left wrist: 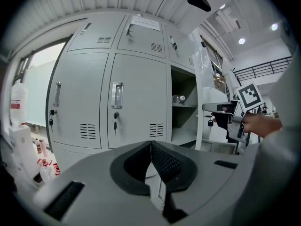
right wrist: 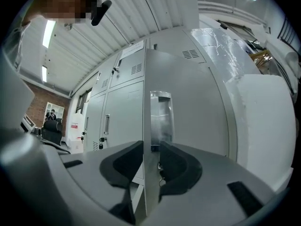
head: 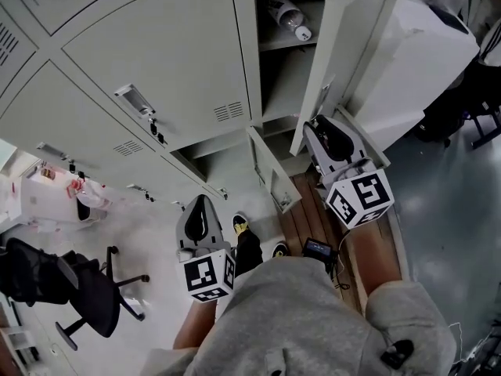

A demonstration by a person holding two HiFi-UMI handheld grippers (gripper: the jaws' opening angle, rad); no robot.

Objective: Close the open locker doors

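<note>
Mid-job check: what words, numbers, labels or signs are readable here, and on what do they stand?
No text reads clearly.
Paper sheet on an upper locker door: print too blurred to read.
Red label on the white container at the left: too small to read.
Marker cube: square patterns only, no words.

The head camera looked steeply down from the person's head, past a grey sweatshirt [head: 313, 319], onto the bank of pale grey metal lockers [head: 156, 61] and the grey floor [head: 446, 210]. The left gripper [head: 200, 204] carried its camera low behind its jaws, facing the locker fronts about level from a little way back. With the head view it shared the tall pale grey open metal locker door [head: 344, 61] and the right gripper [head: 321, 128] at it. The right gripper's camera sat hard against that door's edge, looking along it.
</note>
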